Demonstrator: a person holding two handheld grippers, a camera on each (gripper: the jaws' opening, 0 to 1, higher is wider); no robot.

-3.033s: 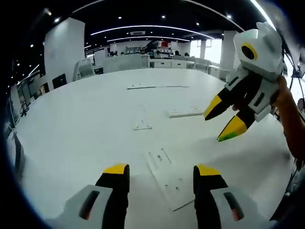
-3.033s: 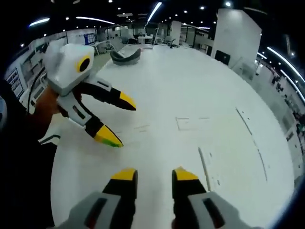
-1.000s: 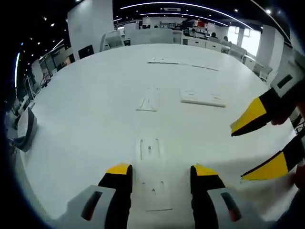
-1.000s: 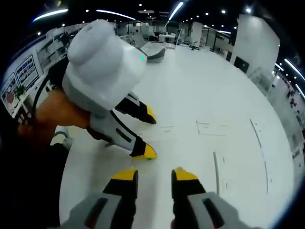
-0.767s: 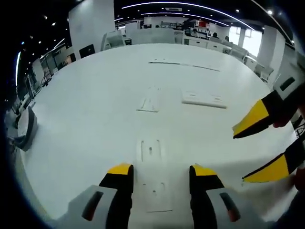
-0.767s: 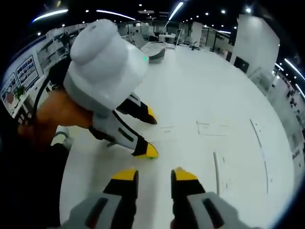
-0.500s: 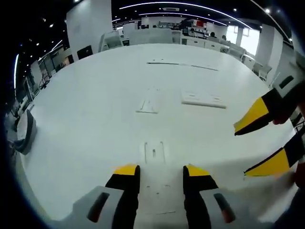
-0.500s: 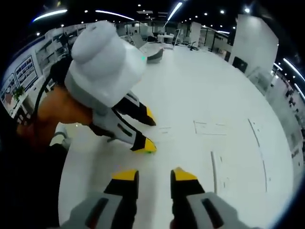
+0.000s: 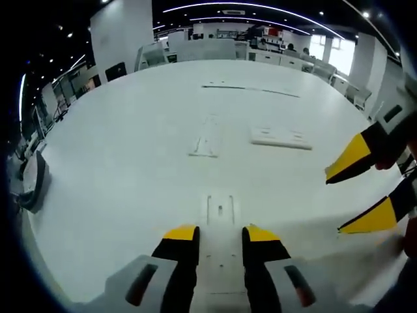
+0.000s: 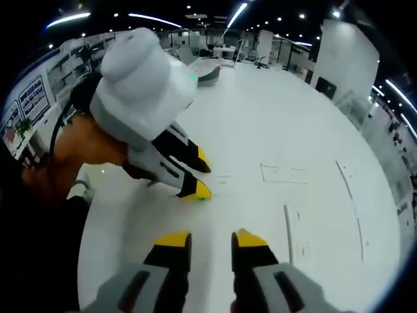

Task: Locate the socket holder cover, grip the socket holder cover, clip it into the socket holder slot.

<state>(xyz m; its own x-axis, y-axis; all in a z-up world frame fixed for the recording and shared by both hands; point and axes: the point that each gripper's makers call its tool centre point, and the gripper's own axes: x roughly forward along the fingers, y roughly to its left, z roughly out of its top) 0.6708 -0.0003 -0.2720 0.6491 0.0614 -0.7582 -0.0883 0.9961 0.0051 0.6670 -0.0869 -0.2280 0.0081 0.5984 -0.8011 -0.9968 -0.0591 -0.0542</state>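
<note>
A flat white socket holder cover (image 9: 220, 210) lies on the white table (image 9: 130, 163), its near end running down between my left gripper's jaws. My left gripper (image 9: 220, 233) has its yellow-tipped jaws drawn in against the cover's two long sides. From the right gripper view, the left gripper (image 10: 204, 178) is low over the table, held by a hand (image 10: 71, 156). My right gripper (image 10: 210, 240) hovers with a narrow gap and nothing in it. It also enters the left gripper view as the right gripper (image 9: 333, 205), jaws apart.
More flat white parts lie farther out: a narrow plate (image 9: 207, 140), a rectangular block (image 9: 279, 137) and long strips (image 9: 251, 88). The right gripper view shows a thin plate (image 10: 283, 173) and a strip (image 10: 287, 228). A grey chair (image 9: 32, 186) stands off the table's left edge.
My left gripper's jaws have narrowed steadily onto the cover while moving forward along it. The right gripper stays hovering, its jaws unchanged.
</note>
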